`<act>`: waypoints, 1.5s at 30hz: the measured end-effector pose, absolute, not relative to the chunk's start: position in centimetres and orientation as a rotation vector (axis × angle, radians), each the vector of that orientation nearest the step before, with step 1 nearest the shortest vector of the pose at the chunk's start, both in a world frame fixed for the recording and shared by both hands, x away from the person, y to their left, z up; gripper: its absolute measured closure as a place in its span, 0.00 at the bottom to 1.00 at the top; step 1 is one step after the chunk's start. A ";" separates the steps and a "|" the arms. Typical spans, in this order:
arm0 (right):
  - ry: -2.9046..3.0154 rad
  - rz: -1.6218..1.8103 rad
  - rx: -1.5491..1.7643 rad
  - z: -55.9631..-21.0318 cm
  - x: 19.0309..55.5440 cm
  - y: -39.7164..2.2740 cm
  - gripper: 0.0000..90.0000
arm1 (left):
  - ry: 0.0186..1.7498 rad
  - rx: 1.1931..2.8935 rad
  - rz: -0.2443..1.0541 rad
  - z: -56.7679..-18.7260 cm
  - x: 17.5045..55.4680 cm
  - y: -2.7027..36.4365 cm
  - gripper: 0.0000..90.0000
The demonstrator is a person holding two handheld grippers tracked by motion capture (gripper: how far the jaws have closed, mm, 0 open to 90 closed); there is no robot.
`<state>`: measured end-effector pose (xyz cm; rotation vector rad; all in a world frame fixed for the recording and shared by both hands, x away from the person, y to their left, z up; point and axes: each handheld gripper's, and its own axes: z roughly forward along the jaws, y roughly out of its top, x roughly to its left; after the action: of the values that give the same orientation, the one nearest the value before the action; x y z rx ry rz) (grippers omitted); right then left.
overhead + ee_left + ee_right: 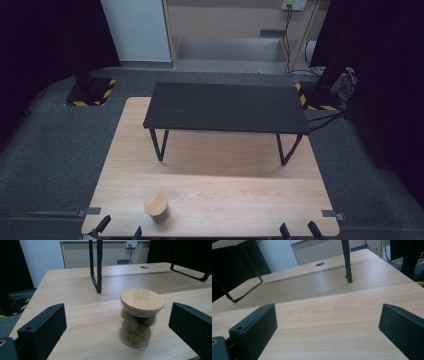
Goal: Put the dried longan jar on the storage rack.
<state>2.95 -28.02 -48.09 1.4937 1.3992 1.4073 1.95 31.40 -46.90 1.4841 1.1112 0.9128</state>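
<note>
Bamboo-lidded jar (pixel 140 317) sits lower centre, between our left gripper (pixel 117 325) jaws, spread, untouched. Right gripper (pixel 327 325) spread, empty. Likely pre-grasp; next we'd advance and close left.

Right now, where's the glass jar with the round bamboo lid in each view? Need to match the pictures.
High view: the glass jar with the round bamboo lid stands near the front edge of the light wooden table, left of centre, by the left gripper.
Left gripper view: jar right of centre, ahead of the open jaws.
Right gripper view: not in the picture.
Shared landmark: the black metal-legged riser shelf, legs at and.
</note>
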 end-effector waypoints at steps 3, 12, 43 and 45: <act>1.393 1.408 1.492 -48.1 2.5 -28.1 0.02 | 1.107 1.478 0.906 -47.1 1.7 31.2 0.00; 1.373 1.420 1.502 -48.2 1.6 -28.4 0.02 | 1.089 1.481 0.900 -47.5 1.5 30.6 0.00; 1.363 1.395 1.549 -49.0 1.7 -29.0 0.03 | 1.090 1.585 0.843 -50.1 7.3 27.1 0.01; 1.365 1.393 1.554 -49.1 1.8 -29.1 0.03 | 1.090 1.596 0.841 -50.1 7.5 27.0 0.01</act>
<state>1.81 -29.12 -49.10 1.5543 1.3648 1.3928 7.53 27.01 -50.11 1.5956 1.0902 0.8411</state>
